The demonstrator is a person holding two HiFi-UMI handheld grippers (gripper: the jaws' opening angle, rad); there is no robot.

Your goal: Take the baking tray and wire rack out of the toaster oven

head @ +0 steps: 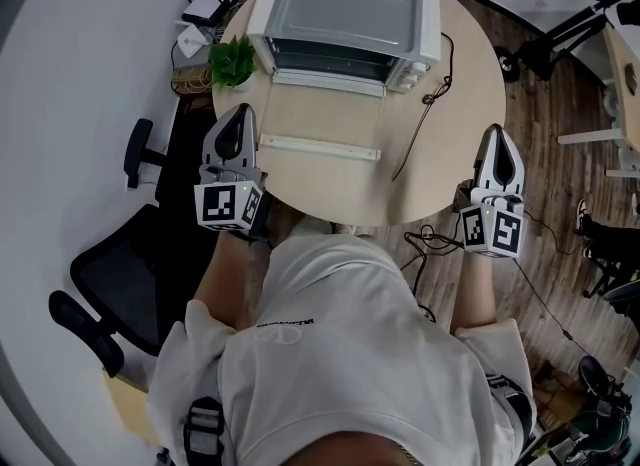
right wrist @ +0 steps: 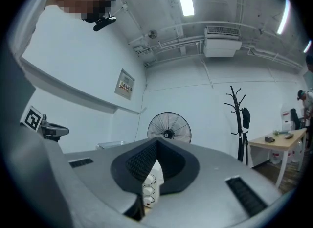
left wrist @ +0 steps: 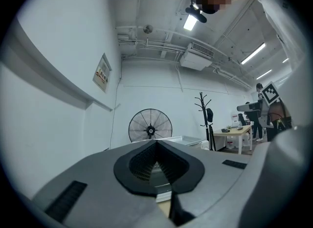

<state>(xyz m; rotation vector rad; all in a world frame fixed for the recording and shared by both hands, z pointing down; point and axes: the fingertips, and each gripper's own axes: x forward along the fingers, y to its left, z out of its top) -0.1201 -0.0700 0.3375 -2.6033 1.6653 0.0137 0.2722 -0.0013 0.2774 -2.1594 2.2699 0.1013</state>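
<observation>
Wood flooring [head: 560,104] lies open right of the round table [head: 470,84], whose far edge carries the toaster oven [head: 345,14] with its door [head: 320,119] dropped flat, tray and rack not discernible inside; left gripper [head: 238,119] over the near-left rim and right gripper [head: 497,139] just off the right rim both have jaws pressed together, empty.

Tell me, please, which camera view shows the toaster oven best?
The head view: the whole toaster oven shows from above. The left gripper view catches only a sliver of it, the right gripper view only its knobs.
</observation>
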